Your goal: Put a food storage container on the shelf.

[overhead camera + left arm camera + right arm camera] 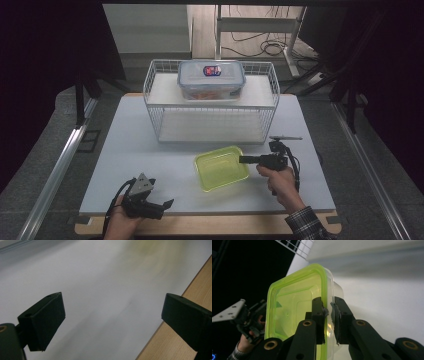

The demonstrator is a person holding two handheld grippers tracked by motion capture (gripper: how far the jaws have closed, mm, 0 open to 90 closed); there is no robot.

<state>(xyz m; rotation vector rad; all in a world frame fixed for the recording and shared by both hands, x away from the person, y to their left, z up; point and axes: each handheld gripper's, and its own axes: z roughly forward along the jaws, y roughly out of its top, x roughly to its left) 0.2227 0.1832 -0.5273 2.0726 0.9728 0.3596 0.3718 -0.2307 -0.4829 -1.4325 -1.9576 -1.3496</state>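
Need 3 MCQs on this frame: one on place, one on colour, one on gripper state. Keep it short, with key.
1. Where is the clear lidded container?
A. On the upper shelf of the white wire rack
B. On the table in front of the rack
C. Between the left gripper's jaws

2. What colour is the open container on the table?
A. Red
B. Yellow-green
C. Black

3. What is the right gripper doing?
A. Hanging open over bare table
B. Shut on the rack's wire
C. Shut on the yellow-green container's wall

Key: 1 A, the high view shows it on the rack's top shelf. 2 B, both the high view and the right gripper view show a yellow-green tint. 3 C, the right gripper view shows one jaw inside the rim and one outside, pressed on the wall.
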